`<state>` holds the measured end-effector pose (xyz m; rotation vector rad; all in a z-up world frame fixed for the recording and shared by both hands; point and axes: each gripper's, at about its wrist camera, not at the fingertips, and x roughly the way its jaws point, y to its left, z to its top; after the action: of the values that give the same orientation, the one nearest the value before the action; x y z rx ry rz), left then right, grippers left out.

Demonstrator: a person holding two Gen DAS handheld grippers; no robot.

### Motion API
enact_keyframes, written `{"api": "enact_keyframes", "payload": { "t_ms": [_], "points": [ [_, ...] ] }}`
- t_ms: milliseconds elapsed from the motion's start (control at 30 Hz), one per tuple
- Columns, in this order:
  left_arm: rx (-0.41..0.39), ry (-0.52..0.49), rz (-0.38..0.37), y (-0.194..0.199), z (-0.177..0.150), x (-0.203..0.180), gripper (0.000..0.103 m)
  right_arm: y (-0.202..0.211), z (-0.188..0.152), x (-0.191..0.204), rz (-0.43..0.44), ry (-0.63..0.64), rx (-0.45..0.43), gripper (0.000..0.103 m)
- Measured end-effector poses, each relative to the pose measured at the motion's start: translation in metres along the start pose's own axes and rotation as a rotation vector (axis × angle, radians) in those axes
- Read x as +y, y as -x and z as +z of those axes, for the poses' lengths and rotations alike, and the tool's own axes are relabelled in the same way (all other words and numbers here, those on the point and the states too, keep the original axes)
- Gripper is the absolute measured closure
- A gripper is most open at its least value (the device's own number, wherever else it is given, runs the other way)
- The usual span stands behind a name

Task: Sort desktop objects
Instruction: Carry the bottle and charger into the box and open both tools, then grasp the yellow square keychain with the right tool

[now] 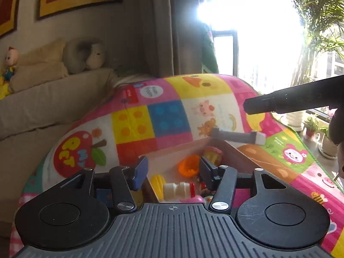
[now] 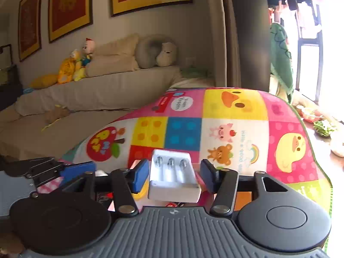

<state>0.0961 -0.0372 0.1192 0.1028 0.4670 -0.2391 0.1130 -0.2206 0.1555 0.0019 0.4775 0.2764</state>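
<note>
We're mid-sort, in the carry/drop phase as we read it. Right gripper [image 2: 174,177] has the white battery case [image 2: 173,177] sitting between its fingers, but there's a visible gap on both sides: pads not pressing, jaws half spread. Whether the case is falling, resting on something below or just let go, we can't tell from this view. It sits over the near part of the mat [image 2: 236,116], just ahead of the gripper body.

Case orientation: open face up, three spring contacts at the far end, long axis running away from the camera along the fingers, far end tipped up a little.

Left gripper [image 1: 173,172] is half spread too, nothing between the pads. It hangs over the box [image 1: 178,148], which stands on the mat near its front edge and already holds toys: orange cup [image 1: 189,165], yellow piece [image 1: 158,182], white bottle [image 1: 176,190], a pink-topped piece [image 1: 214,153] at the back. The right gripper's finger shows in the left view above the box's far right corner.

Next move, our guess: confirm where the case ends up. If it's bound for the box, it needs to go in along its long axis, clear of the rim. Then the left picks the next item.

Risk: the case tips off the rim onto the mat.
</note>
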Motion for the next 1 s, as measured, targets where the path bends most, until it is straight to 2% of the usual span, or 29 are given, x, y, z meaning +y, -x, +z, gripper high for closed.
{"api": "enact_keyframes", "payload": {
  "t_ms": [33, 67, 100, 167, 267, 367, 467, 567, 700, 767, 867, 967, 1000],
  "points": [
    [0.01, 0.014, -0.007, 0.004, -0.008, 0.007, 0.033, -0.006, 0.0, -0.001, -0.024, -0.007, -0.004, 0.036],
    [0.021, 0.021, -0.009, 0.011, -0.019, 0.015, 0.022, -0.01, -0.004, -0.004, -0.019, -0.021, 0.0, 0.036],
    [0.034, 0.019, -0.007, 0.017, -0.03, 0.021, 0.018, -0.011, -0.01, -0.007, 0.004, -0.038, 0.008, 0.036],
    [0.079, 0.011, 0.0, 0.026, -0.054, 0.031, 0.017, -0.01, -0.025, -0.012, 0.015, -0.049, 0.012, 0.03],
    [0.151, 0.021, 0.022, 0.035, -0.086, 0.043, 0.016, -0.015, -0.046, -0.014, -0.022, -0.032, 0.058, 0.03],
    [0.177, 0.07, 0.019, 0.046, -0.108, 0.052, 0.008, -0.02, -0.063, -0.019, -0.02, -0.057, 0.133, 0.03],
    [0.182, 0.132, 0.013, 0.055, -0.125, 0.056, 0.007, -0.021, -0.067, -0.012, 0.022, -0.075, 0.169, 0.03],
    [0.149, 0.182, 0.068, 0.064, -0.137, 0.061, 0.003, -0.025, -0.057, 0.008, 0.098, -0.079, 0.204, 0.03],
    [0.076, 0.204, 0.224, 0.072, -0.152, 0.069, 0.001, -0.047, -0.03, 0.054, 0.194, -0.061, 0.273, 0.03],
    [0.07, 0.262, 0.242, 0.073, -0.159, 0.078, 0.001, -0.065, -0.019, 0.085, 0.213, -0.009, 0.295, 0.031],
    [0.019, 0.36, 0.239, 0.083, -0.164, 0.093, 0.001, -0.093, -0.016, 0.141, 0.186, 0.203, 0.297, 0.042],
    [0.022, 0.41, 0.2, 0.083, -0.167, 0.103, 0.001, -0.117, -0.042, 0.198, 0.109, 0.555, 0.273, 0.046],
    [0.021, 0.419, 0.197, 0.083, -0.167, 0.104, 0.001, -0.126, -0.054, 0.21, 0.095, 0.662, 0.29, 0.054]
  ]
}}
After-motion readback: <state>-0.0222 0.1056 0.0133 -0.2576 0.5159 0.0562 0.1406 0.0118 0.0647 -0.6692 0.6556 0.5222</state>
